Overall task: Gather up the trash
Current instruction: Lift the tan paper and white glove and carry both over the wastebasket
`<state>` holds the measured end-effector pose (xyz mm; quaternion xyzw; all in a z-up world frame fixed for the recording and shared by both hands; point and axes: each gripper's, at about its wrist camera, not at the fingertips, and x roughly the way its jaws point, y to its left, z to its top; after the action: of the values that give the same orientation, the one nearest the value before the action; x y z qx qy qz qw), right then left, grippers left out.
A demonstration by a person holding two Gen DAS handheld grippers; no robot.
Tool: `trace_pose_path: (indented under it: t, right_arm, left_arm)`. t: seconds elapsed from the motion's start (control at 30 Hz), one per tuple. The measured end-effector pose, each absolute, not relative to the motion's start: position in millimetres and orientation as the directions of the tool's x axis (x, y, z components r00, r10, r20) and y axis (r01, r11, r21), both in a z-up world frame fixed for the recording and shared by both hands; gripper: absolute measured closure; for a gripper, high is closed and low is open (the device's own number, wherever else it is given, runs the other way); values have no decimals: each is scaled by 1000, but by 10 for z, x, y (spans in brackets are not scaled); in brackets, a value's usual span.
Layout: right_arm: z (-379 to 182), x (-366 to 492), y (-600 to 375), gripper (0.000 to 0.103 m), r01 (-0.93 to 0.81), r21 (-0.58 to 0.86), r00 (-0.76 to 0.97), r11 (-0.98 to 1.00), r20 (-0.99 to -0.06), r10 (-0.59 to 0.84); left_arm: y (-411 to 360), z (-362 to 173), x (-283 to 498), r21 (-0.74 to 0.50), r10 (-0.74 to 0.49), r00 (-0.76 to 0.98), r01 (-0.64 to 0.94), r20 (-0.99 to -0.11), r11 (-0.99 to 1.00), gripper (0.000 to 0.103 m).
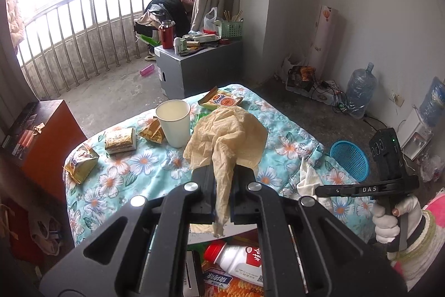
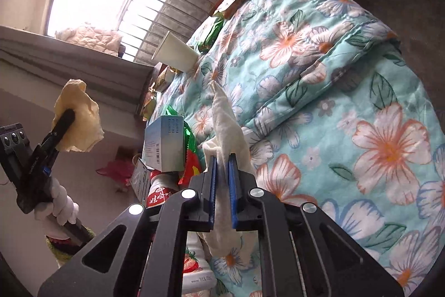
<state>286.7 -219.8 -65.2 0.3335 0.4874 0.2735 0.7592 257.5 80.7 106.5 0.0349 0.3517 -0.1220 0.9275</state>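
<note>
While wrappers and a paper cup (image 1: 174, 124) wait on the floral quilt (image 1: 133, 169): left gripper (image 1: 222, 171) clamped on crumpled yellowish paper (image 1: 225, 135), right gripper (image 2: 222, 157) pinching white tissue (image 2: 225, 116) off the quilt. Blue basket (image 1: 350, 156) seemingly empty; most collecting ahead.

A crumpled matt yellowish paper sheet (image 1: 222, 135), a smooth white paper cup (image 1: 173, 123), a soft quilted floral cloth (image 2: 333, 102), glossy crinkled snack wrappers (image 1: 80, 162).
</note>
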Motion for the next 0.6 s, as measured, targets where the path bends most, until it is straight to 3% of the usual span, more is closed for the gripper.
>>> trace_pose_path:
  t: [0.3,0.6]
  right_arm:
    - [-140,2525,-3331,94,-79,766,602,638,-473,643]
    - [-129,2105,-4607,94,87,725,772,683,-483,413]
  left_arm:
    - [165,1259,2465,16,-255,712,351,-655,936,99]
    - [-1361,869,2791,-51,-420,549,564,-723,824,99]
